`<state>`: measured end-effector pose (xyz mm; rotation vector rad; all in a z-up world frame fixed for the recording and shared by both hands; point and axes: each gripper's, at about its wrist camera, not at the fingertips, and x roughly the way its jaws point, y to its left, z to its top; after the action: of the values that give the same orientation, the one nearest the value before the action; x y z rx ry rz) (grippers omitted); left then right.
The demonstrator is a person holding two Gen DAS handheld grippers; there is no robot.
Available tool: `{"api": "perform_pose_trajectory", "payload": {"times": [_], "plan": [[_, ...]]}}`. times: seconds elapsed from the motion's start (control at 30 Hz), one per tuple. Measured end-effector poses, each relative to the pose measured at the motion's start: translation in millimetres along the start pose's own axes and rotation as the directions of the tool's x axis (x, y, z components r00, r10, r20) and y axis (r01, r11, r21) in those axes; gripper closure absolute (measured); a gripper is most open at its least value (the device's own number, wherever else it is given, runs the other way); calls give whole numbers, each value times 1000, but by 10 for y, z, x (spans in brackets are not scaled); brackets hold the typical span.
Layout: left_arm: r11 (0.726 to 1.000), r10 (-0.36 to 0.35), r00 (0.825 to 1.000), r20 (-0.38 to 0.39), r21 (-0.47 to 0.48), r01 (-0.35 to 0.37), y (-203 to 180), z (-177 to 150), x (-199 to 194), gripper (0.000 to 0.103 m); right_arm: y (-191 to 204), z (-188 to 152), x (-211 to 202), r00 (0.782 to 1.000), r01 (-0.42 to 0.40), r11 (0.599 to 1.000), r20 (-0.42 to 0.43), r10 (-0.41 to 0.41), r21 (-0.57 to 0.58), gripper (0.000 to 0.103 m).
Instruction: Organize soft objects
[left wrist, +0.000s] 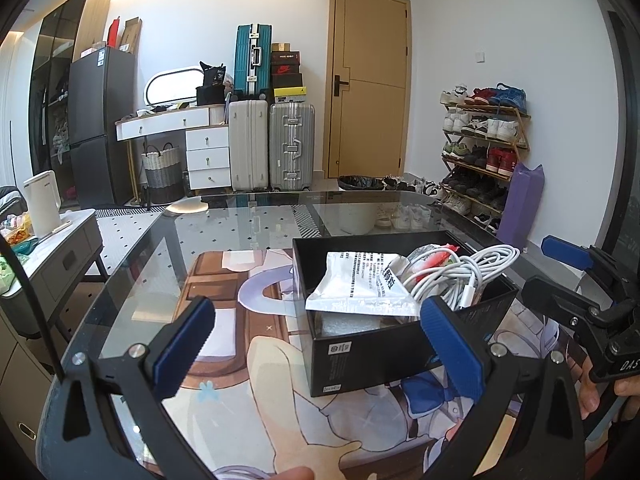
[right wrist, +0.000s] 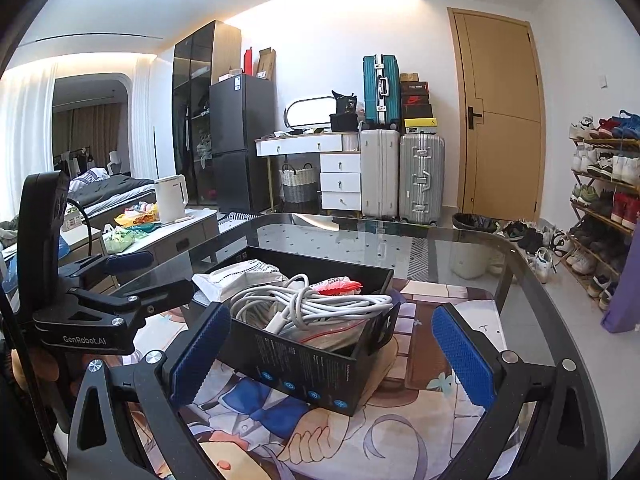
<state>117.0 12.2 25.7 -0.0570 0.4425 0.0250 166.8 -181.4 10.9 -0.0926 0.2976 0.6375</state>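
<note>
An open black box (left wrist: 360,350) (right wrist: 320,372) stands on a printed mat (left wrist: 224,344) on the glass table (left wrist: 240,224). Inside lie a white printed pouch (left wrist: 360,284) (right wrist: 236,276), a coiled white cable (left wrist: 460,276) (right wrist: 312,304) and a red-and-white packet (left wrist: 436,254) (right wrist: 336,286). My left gripper (left wrist: 318,344) (right wrist: 148,276) is open just before the box's near-left side, holding nothing. My right gripper (right wrist: 332,354) (left wrist: 560,276) is open too, its blue pads (right wrist: 200,352) flanking the box's near corner; contact cannot be judged.
A low grey cabinet (left wrist: 68,256) with a white kettle (left wrist: 42,204) stands left of the table. A shoe rack (left wrist: 484,152) and a purple bag (left wrist: 520,208) are on the right. Suitcases (left wrist: 292,144), drawers and a wooden door (left wrist: 368,80) line the far wall.
</note>
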Motion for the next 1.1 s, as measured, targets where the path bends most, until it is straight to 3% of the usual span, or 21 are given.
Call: {"api": "perform_pose_trajectory", "payload": {"times": [1.1], "plan": [[1000, 3, 1000, -4, 4, -3, 26, -31, 25, 0, 5, 7, -6, 1000, 1, 1000, -2, -1, 0, 1]]}}
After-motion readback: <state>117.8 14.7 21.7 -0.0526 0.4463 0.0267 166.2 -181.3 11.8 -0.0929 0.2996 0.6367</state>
